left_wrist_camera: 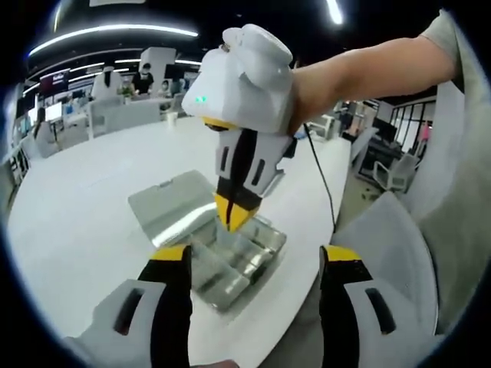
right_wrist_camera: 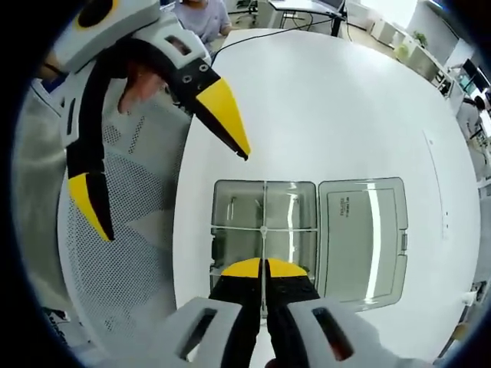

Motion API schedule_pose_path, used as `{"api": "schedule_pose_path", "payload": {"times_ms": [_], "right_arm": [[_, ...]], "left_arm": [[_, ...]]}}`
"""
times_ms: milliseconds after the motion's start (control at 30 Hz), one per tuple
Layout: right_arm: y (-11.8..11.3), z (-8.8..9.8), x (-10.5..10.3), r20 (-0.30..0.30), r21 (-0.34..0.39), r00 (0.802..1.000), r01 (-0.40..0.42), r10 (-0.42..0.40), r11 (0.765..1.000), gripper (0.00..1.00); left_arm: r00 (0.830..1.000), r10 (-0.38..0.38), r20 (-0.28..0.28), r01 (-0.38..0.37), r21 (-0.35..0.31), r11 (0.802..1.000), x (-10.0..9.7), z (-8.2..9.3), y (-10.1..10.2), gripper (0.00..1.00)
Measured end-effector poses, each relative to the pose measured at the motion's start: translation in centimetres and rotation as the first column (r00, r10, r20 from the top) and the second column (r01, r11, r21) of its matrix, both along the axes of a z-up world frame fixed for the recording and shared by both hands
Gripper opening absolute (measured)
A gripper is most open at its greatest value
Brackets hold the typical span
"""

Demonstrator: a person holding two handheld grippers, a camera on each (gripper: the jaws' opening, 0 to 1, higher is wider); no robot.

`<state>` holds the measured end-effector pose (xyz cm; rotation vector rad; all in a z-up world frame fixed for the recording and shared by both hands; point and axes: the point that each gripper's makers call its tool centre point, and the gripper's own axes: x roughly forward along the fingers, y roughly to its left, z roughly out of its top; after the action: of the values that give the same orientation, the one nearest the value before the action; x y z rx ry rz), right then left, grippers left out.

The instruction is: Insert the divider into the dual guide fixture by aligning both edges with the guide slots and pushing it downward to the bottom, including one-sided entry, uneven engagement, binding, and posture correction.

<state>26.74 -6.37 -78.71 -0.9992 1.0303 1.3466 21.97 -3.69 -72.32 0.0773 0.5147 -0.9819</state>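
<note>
Each handheld gripper pairs a glossy white moulded housing with 2 black jaws capped in yellow wedge tips. On the right gripper (left_wrist_camera: 232, 217), a small green indicator light (left_wrist_camera: 202, 99) glows on the rounded casing and a thin black cable (left_wrist_camera: 322, 180) trails away from it. The left gripper (right_wrist_camera: 165, 184) has 2 small round screws on a black jaw. The person wears a grey short sleeve (left_wrist_camera: 449, 38).

A white round table (right_wrist_camera: 322, 100) carries a clear compartment box (right_wrist_camera: 265, 230), lid open.
</note>
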Motion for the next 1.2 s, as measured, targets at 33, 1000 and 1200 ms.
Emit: {"api": "schedule_pose_path", "payload": {"times_ms": [33,1000,1200], "right_arm": [[0.0,0.0,0.0,0.000,0.000,1.000,-0.003,0.003,1.000,0.00],[0.0,-1.9,0.1,-0.013,-0.010,0.999,-0.030,0.029,1.000,0.00],[0.0,-2.1,-0.1,-0.016,0.016,0.999,-0.034,0.034,0.999,0.00]], "left_arm": [[1.000,0.000,0.000,0.000,0.000,1.000,0.0,0.0,0.0,0.67],[1.000,0.009,-0.003,-0.009,0.000,1.000,0.1,-0.1,0.4,0.67],[1.000,0.009,-0.004,-0.009,-0.001,1.000,0.1,-0.1,0.3,0.67]]}}
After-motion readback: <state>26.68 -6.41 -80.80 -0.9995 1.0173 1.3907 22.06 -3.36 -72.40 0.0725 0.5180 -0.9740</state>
